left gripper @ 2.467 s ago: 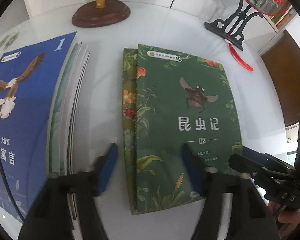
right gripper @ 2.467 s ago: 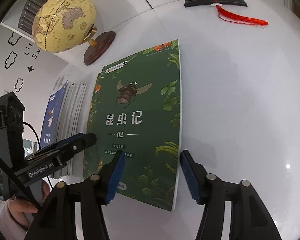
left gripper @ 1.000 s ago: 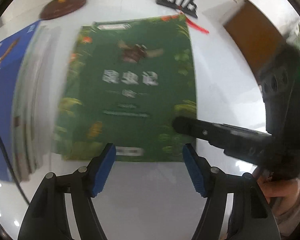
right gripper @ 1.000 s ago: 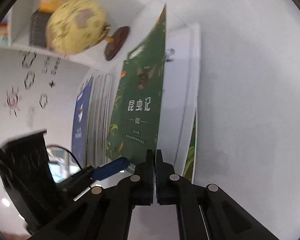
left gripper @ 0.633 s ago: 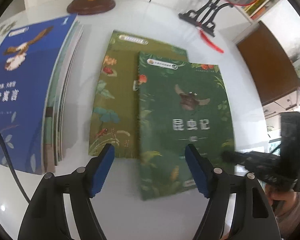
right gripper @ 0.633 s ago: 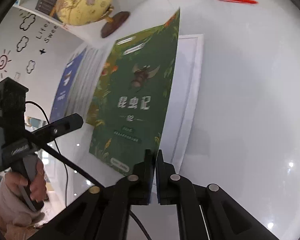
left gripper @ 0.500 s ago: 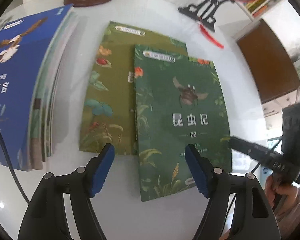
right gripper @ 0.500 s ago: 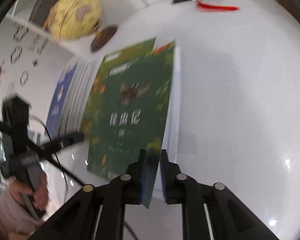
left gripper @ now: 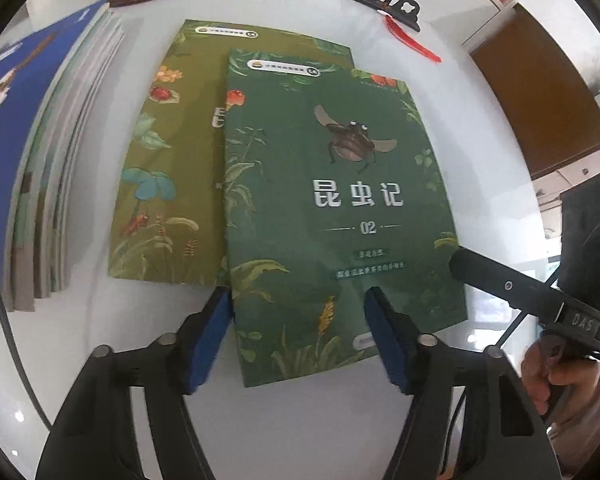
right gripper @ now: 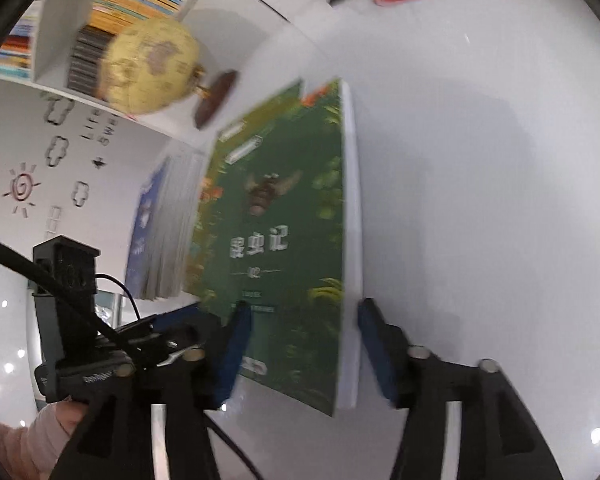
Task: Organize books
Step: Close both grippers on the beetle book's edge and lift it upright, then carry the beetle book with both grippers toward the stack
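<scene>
So the dark green beetle book (left gripper: 340, 208) is laid flat on the white surface (left gripper: 300, 420), overlapping an olive green book (left gripper: 168, 160). Nothing is gripped: left gripper (left gripper: 300, 334) fingers are closing, right gripper (right gripper: 302, 350) fingers are opening.

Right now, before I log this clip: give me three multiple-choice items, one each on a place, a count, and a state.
1. Where does the dark green beetle book lie?
A. partly over the olive book
B. under the blue book
C. on the globe

2. How many green-toned covers lie on the table?
A. one
B. two
C. four

3. How is the beetle book's cover?
A. standing open
B. torn off
C. closed flat

Answers: 1 A, its left edge covers the olive one; 2 B, dark green and olive; 3 C, it lies flat in the left wrist view.
</scene>
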`<state>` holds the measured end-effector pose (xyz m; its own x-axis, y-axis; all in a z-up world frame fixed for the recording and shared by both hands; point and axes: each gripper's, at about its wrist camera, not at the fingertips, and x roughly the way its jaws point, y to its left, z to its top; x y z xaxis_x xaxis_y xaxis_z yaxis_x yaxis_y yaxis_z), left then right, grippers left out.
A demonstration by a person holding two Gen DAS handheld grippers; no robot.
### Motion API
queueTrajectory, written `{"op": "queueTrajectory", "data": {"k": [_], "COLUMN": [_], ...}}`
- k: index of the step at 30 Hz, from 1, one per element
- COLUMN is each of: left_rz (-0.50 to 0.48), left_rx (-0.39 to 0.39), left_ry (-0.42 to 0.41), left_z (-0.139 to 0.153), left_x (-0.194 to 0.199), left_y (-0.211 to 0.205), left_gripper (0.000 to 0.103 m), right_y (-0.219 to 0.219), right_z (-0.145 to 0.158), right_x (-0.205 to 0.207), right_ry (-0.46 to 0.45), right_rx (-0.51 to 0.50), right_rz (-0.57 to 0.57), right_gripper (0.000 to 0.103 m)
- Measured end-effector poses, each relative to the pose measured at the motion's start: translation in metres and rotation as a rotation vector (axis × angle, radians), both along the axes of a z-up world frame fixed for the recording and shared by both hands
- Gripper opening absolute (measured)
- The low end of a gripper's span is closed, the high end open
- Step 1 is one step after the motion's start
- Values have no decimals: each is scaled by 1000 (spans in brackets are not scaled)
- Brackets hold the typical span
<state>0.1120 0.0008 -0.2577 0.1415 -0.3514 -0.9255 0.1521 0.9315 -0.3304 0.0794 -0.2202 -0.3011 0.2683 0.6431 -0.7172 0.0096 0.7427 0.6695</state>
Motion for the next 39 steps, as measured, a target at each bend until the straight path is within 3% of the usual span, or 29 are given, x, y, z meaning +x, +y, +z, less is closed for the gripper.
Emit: {"op": "queueTrajectory", "data": {"k": [2,6,9,10,12,14,16,17,19,21,22,24,26,28,34,39], "left_rz": [51,80,11,22,32,39,31,23,6,25,28,-29,-115,-172,-226,-214], "left_rx": [-61,-184,-127,-108,-107,-139,-206,-191,-185,-277,-286,-183,-19,46,106,77], "left_ry": [-18,-90,-105,-126,-140,-136,-115,-134,-143,-73,-58,-80,-167,-240,-336,-398], "left_z": [6,30,28,26,26,27,27,29,30,22,19,17,21,31,56,83], "left_x": [0,1,1,0,1,1,-2,-3,-3,4,6,6,1,-6,-15,-13], "left_y": [13,29,18,18,19,24,21,19,13,13,10,-5,-28,-41,-44,-36], "left_gripper": [59,56,52,51,45,22,18,18,18,17,17,17,17,16,16,16], "right_y": [3,1,-11,-12,-9,-7,-2,4,10,10,9,9,10,18,35,44], "right_z": [3,10,16,15,9,4,4,2,2,4,4,5,7,12,52,88], "right_x": [2,-1,-5,-5,-3,-1,-2,-2,-3,-4,-4,-5,-9,-10,-20,-21], "right_ry": [6,-26,-55,-51,-33,-3,-1,1,-18,-25,-30,-45,-64,-92,-271,-380], "right_rx": [-24,-27,91,87,74,125,66,-1,-62,-105,-121,-144,-182,-262,-371,-365], "right_rz": [7,47,-8,-17,-25,-42,-36,-13,4,3,7,30,59,94,177,200], "right_gripper": [58,32,29,29,29,32,32,31,17,16,14,13,13,13,11,11]}}
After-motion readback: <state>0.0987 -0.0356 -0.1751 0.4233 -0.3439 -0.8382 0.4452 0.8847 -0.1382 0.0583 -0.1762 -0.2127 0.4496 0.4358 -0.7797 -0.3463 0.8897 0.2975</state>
